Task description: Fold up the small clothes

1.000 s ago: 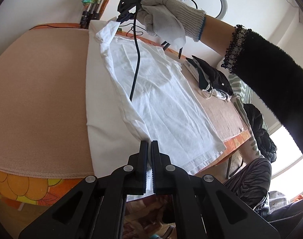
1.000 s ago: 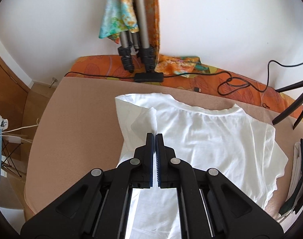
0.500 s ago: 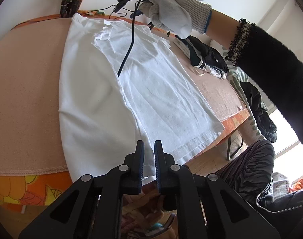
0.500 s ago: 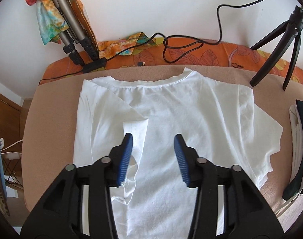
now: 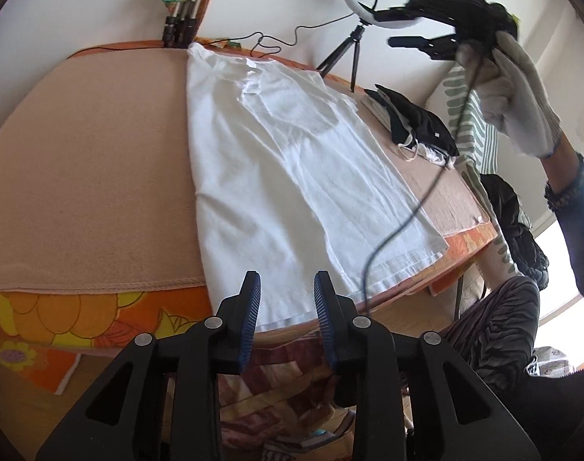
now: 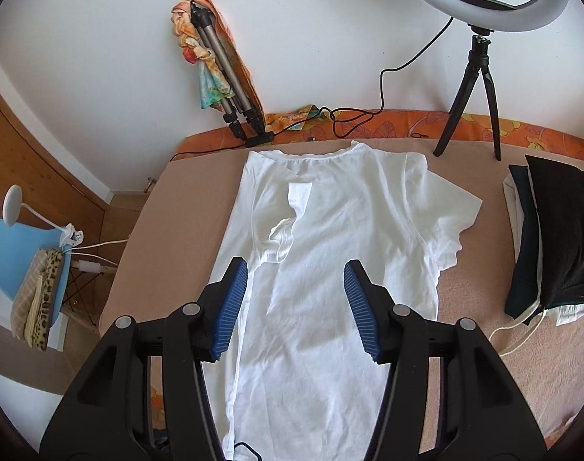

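So my left tool [image 5: 286, 296] gapes at the hem and my right tool [image 6: 295, 299] hangs wide above the white T-shirt [image 6: 330, 261], flat on the tabletop [image 6: 495, 307]; I'd pinch the right sleeve [image 6: 451, 215] and hem evenly, folding inward

The white T-shirt's [image 6: 330, 269] hem runs off the bottom edge, partly hidden behind the right gripper [image 6: 295, 307].

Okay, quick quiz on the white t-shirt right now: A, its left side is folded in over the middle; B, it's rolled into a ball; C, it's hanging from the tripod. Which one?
A: the white t-shirt lies flat, its left sleeve folded inward over the chest.
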`<state>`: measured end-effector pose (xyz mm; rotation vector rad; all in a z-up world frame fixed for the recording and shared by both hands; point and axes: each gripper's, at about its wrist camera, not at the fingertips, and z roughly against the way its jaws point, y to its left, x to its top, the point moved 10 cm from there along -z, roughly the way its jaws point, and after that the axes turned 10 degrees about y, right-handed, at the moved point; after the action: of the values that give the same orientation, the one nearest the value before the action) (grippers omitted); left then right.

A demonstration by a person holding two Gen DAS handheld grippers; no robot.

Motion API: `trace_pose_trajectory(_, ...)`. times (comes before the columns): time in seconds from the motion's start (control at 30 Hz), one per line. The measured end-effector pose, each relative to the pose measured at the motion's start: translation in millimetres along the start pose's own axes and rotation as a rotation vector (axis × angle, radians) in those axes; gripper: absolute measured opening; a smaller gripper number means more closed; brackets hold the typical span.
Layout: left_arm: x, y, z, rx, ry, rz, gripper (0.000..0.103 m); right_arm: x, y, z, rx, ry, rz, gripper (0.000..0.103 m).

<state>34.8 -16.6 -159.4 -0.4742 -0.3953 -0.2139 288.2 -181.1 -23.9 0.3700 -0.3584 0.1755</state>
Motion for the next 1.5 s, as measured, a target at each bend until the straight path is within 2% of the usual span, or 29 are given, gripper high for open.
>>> trace_pose_trajectory(0.13, -4, 24, -8, 0.013, 0.023, 0.085, 0.027, -48, 9, 31, 0.050, -0.009, 0.043, 0.055)
trace_pose_trajectory(0.23, -9, 31, -17, 0.007, 0.050, 0.118, 0.027, -92, 14, 30, 0.074, 0.012, 0.069, 0.055)
trace_pose_trajectory(0.4, -11, 33, -20, 0.015, 0.044, 0.125, 0.024, -166, 32, -10, 0.165, 0.105, 0.084, 0.055)
trace_pose_trajectory(0.5, -12, 35, -21, -0.016, 0.038, 0.145, 0.023, -208, 46, -45, 0.203, 0.187, 0.098, 0.055)
trace_pose_trajectory(0.63, -12, 35, -25, -0.036, 0.042, 0.147, 0.010, -244, 60, -85, 0.198, 0.267, 0.124, 0.055)
trace_pose_trajectory(0.7, -10, 32, -24, -0.038, 0.035, 0.137, 0.005, -252, 66, -97, 0.198, 0.279, 0.133, 0.055)
trace_pose_trajectory(0.77, -10, 30, -23, -0.066, 0.026, 0.144, 0.005, -254, 72, -104, 0.186, 0.277, 0.144, 0.055)
trace_pose_trajectory(0.83, -10, 29, -20, -0.103, 0.014, 0.162, 0.004, -257, 76, -111, 0.165, 0.281, 0.161, 0.050)
trace_pose_trajectory(0.9, -12, 30, -17, -0.105, 0.008, 0.167, 0.003, -259, 78, -117, 0.147, 0.287, 0.172, 0.044)
trace_pose_trajectory(0.97, -13, 30, -12, -0.115, -0.005, 0.166, 0.003, -259, 79, -117, 0.123, 0.271, 0.188, 0.034)
trace_pose_trajectory(1.0, -13, 30, -10, -0.119, -0.010, 0.168, 0.003, -259, 79, -118, 0.122, 0.272, 0.190, 0.019)
trace_pose_trajectory(1.03, -13, 30, -7, -0.124, -0.018, 0.174, 0.003, -261, 80, -120, 0.126, 0.283, 0.186, 0.009)
trace_pose_trajectory(1.17, -18, 28, -3, -0.106, -0.033, 0.158, 0.003, -265, 80, -123, 0.110, 0.293, 0.210, 0.007)
trace_pose_trajectory(1.3, -25, 36, -12, -0.090, -0.003, 0.178, 0.003, -264, 75, -123, 0.101, 0.287, 0.206, 0.003)
trace_pose_trajectory(1.5, -25, 33, -8, -0.017, -0.004, 0.133, 0.003, -268, 73, -120, 0.112, 0.298, 0.197, 0.003)
